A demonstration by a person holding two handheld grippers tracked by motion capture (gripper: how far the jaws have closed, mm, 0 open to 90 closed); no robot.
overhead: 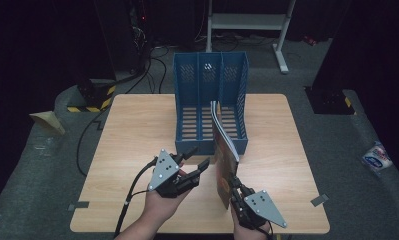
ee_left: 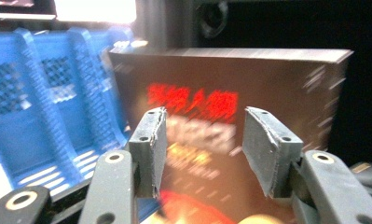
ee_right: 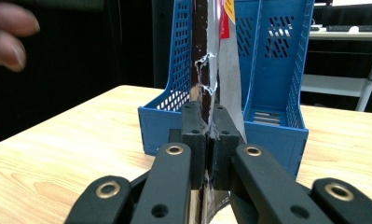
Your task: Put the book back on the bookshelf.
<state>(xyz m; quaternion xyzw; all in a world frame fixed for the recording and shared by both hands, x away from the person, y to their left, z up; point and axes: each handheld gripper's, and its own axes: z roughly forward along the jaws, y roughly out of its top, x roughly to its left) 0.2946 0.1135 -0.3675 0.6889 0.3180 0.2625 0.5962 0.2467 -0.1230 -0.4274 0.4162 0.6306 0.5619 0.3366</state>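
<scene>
One item in work: magazine [overhead: 223,165], thin, dark cover with red and orange print.
Magazine position: upright on edge, far end inside the right compartment of the file rack [overhead: 210,80], near end out over the table [overhead: 137,135].
Magazine condition: near edge torn, seen in the right gripper view [ee_right: 207,70].
Right hand-held gripper [overhead: 235,192]: jaws closed on the near lower edge of the magazine, pads pressed to both faces.
Left hand-held gripper [overhead: 196,162]: jaws apart, nothing between them; aimed at the left face of the magazine, just beside it, not touching.
File rack: blue, perforated walls, slotted floor, three compartments, at the far middle of the table.
Table: light wood top.
</scene>
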